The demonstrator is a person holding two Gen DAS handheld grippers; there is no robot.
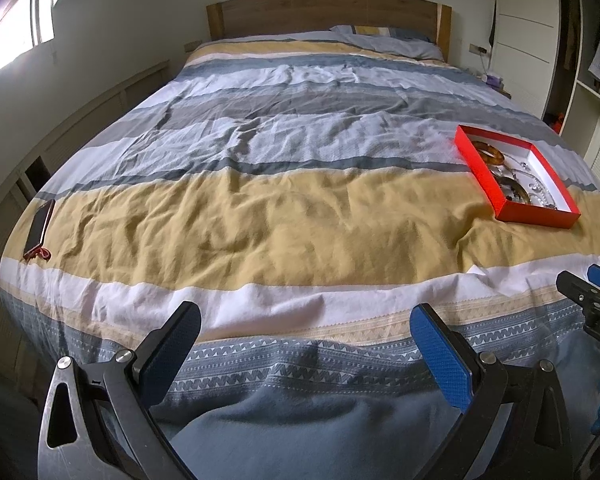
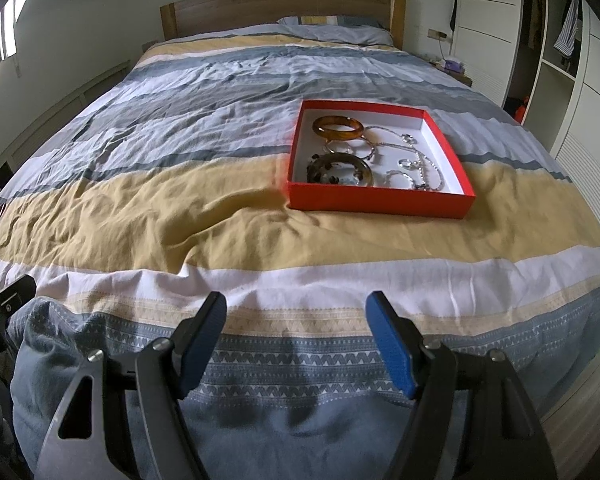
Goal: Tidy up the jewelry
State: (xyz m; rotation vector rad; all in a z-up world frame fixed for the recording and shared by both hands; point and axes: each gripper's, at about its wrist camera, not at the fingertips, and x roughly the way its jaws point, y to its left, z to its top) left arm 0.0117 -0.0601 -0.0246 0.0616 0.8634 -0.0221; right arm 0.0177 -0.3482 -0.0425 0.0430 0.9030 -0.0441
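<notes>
Both wrist cameras sit low at the foot of the bed (image 1: 284,208), facing along its length toward the wooden headboard (image 1: 328,10), each with its own spread blue-padded fingers (image 1: 172,356) in the lower foreground. The left wrist view stands further left, so the red box (image 1: 516,168) falls near its right edge and the phone (image 1: 40,224) lies at its left, while the right wrist view looks almost straight at that red box (image 2: 380,200), which appears nearer and more centred. The two views share the striped duvet (image 2: 180,208), headboard, box and wardrobe (image 2: 560,64), and each catches the other gripper at its edge.
</notes>
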